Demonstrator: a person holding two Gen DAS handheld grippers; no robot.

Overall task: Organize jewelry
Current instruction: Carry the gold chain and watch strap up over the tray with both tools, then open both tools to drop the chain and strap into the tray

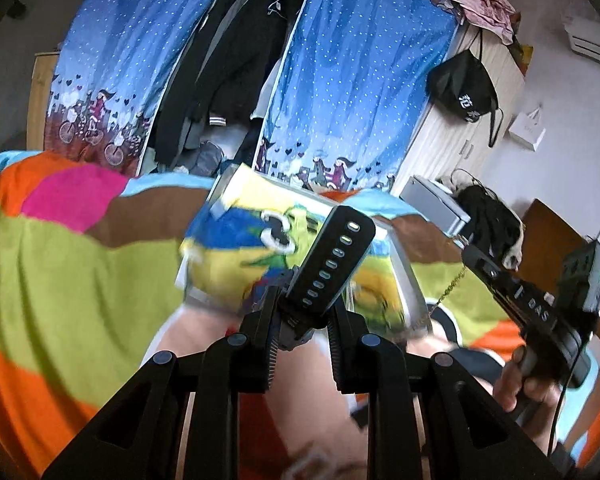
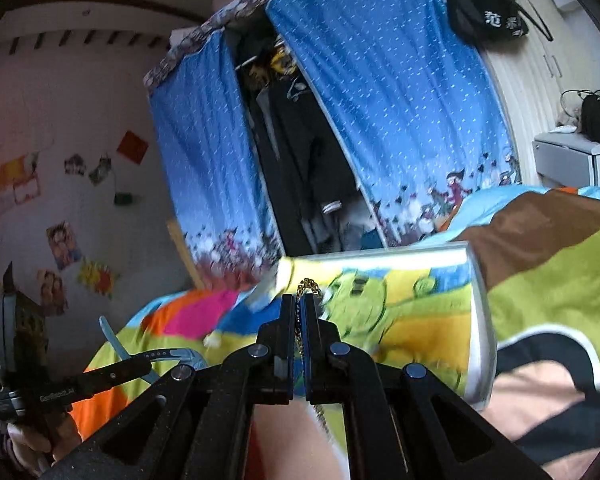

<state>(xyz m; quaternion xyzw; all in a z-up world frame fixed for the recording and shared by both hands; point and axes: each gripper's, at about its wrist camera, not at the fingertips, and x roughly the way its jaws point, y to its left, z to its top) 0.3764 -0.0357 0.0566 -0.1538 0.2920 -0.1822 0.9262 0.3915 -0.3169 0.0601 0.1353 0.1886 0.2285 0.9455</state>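
A black watch strap, punched with a row of oval holes, is being clamped between the fingers of the left gripper and is being held up over a colourful tin box. The box, printed with a green cartoon figure on yellow and blue, is lying on a bright patchwork bedcover; its silver rim is being shown, but whether anything is lying inside cannot be told, since the picture is blurred there.

The right gripper is being held shut on a thin gold chain, with the jaws pressed together; a small bunch of links is sticking out above the fingertips and the rest is hanging down below them. The chain is being held just in front of the same box. Blue curtains are hanging behind the bed.
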